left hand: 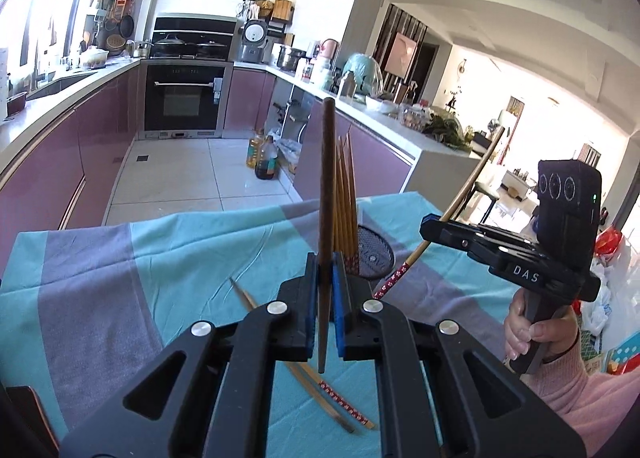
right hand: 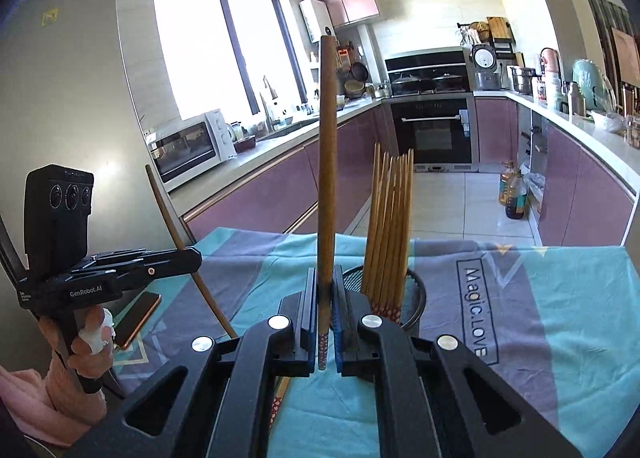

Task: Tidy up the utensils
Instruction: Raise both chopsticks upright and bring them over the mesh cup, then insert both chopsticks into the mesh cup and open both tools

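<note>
Two chopsticks are pinched, one per gripper: your left gripper (left hand: 324, 278) clamps a dark chopstick (left hand: 327, 177) upright at frame centre, your right gripper (right hand: 325, 290) a brown chopstick (right hand: 326, 161). Just right of each, the mesh holder (right hand: 416, 298) carries a chopstick bundle (right hand: 390, 225). Two loose chopsticks (left hand: 320, 382) lie on the teal cloth (left hand: 160, 258) below.

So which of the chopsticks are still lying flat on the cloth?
The pair under the left gripper lies flat on the cloth. Each gripper holds one, and the rest stand in the mesh holder.
</note>
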The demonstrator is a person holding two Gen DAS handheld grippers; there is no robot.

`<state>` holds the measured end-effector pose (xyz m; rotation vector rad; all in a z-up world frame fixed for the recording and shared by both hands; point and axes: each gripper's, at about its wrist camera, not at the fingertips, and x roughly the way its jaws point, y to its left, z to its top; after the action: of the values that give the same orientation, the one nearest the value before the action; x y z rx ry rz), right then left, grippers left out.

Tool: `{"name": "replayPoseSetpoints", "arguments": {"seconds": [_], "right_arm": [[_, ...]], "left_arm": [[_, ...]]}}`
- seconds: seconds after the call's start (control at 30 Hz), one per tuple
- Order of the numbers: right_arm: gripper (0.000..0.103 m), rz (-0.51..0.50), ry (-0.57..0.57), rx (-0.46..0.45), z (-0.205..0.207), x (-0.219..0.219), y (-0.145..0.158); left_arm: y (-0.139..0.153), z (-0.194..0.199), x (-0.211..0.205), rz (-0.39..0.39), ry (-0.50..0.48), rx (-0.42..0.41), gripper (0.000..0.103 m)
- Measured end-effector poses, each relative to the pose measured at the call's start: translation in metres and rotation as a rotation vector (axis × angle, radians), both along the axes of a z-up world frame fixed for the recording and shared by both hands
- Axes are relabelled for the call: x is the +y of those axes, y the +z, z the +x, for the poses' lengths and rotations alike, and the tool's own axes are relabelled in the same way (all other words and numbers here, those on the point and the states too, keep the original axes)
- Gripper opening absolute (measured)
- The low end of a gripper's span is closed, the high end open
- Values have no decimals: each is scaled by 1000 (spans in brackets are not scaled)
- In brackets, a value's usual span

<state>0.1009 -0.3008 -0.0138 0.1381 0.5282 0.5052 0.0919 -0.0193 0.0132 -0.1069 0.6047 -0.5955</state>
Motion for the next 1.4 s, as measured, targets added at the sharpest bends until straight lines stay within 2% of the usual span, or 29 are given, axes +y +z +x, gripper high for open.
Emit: {"name": "replayPoseSetpoints", "arguments": {"seconds": [0.47, 0.67, 0.87, 1.03, 1.4], "right_arm": [[6, -23, -32, -85, 5, -14, 35], [6, -19, -41, -95, 17, -15, 39], [6, -19, -51, -76, 29, -12, 32], [6, -41, -53, -21, 42, -6, 16], [6, -92, -31, 103, 59, 1, -16]], "left_arm": [[51, 16, -21, -87, -26, -105, 7], [75, 14, -36, -89, -45, -167, 7], [68, 16, -59, -25, -51, -156, 7], [51, 25, -80, 49, -79, -99, 7], [25, 37, -103, 163, -121, 1, 7]]}}
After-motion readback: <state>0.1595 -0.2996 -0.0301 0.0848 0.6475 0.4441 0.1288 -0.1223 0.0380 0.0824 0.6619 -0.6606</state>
